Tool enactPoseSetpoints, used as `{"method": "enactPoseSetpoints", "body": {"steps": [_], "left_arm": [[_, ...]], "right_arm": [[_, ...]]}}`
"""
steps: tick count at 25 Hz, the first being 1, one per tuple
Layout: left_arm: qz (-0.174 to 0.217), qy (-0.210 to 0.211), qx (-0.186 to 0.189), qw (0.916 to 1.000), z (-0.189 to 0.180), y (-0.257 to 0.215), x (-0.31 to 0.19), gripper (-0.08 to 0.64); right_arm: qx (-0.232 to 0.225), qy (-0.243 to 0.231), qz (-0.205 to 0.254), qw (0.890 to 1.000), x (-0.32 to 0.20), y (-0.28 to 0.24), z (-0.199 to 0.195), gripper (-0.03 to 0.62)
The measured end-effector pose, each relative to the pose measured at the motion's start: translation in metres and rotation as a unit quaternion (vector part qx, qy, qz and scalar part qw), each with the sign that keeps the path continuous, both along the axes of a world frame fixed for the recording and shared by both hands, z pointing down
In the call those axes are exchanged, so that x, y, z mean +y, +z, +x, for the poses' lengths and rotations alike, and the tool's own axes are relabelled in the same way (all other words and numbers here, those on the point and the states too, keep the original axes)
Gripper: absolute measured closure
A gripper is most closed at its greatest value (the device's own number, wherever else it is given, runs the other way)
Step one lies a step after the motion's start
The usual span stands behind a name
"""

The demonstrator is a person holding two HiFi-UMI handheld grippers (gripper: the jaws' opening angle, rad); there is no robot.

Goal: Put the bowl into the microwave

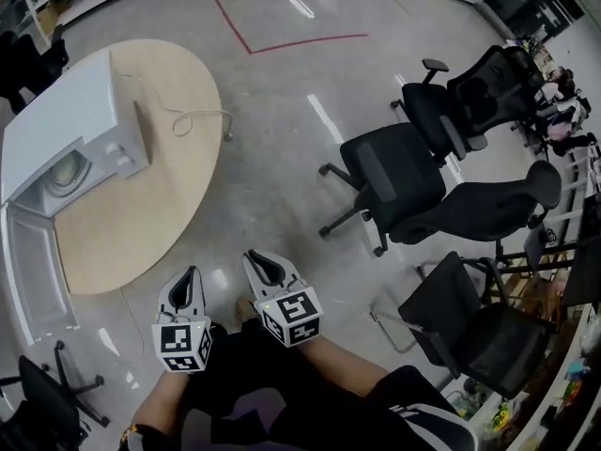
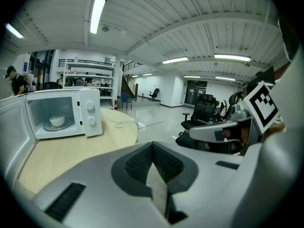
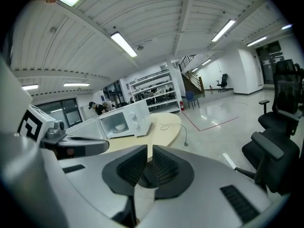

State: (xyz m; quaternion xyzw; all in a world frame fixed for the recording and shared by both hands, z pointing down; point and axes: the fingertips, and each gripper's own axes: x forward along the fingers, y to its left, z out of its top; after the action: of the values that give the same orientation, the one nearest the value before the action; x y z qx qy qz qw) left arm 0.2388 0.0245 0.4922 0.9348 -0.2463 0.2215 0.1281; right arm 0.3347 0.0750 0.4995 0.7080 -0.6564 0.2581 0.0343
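Note:
A white bowl (image 1: 64, 173) sits inside the white microwave (image 1: 103, 111) on the round wooden table (image 1: 141, 214). The microwave door (image 1: 33, 271) hangs open toward me. Both grippers are held low near my body, off the table and well away from the microwave. The left gripper (image 1: 192, 273) and right gripper (image 1: 256, 257) are side by side, both shut and holding nothing. In the left gripper view the bowl (image 2: 57, 121) shows on the turntable behind the left gripper (image 2: 152, 145). The right gripper view shows the bowl (image 3: 119, 126) far beyond the right gripper (image 3: 147, 148).
A pale cable (image 1: 192, 116) lies looped on the table behind the microwave. Several black office chairs (image 1: 404, 181) stand on the glossy floor to the right, and another chair (image 1: 47, 397) is at lower left. Red tape (image 1: 282, 43) marks the floor. A person (image 3: 97, 108) stands far off.

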Motion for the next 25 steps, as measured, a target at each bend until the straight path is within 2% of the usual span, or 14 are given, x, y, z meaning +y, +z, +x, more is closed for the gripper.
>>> {"method": "enactPoseSetpoints", "body": {"steps": [6,10,15,25], "left_arm": [[0.015,0.013,0.01,0.9998,0.013,-0.01,0.021,0.514],[0.026,0.017,0.015,0.9994,-0.008,-0.023,0.026,0.514],[0.027,-0.008,0.016,0.9995,-0.062,-0.027,0.031,0.514],[0.023,-0.072,0.038,0.9964,-0.2,-0.032,0.049,0.514]], "right_arm": [[0.023,0.004,-0.01,1.0,0.027,-0.006,0.005,0.545],[0.03,0.002,-0.019,0.999,0.032,-0.013,-0.017,0.545],[0.039,-0.011,-0.015,0.999,0.038,-0.023,-0.064,0.545],[0.059,-0.044,-0.008,0.997,0.053,-0.041,-0.191,0.546]]}}
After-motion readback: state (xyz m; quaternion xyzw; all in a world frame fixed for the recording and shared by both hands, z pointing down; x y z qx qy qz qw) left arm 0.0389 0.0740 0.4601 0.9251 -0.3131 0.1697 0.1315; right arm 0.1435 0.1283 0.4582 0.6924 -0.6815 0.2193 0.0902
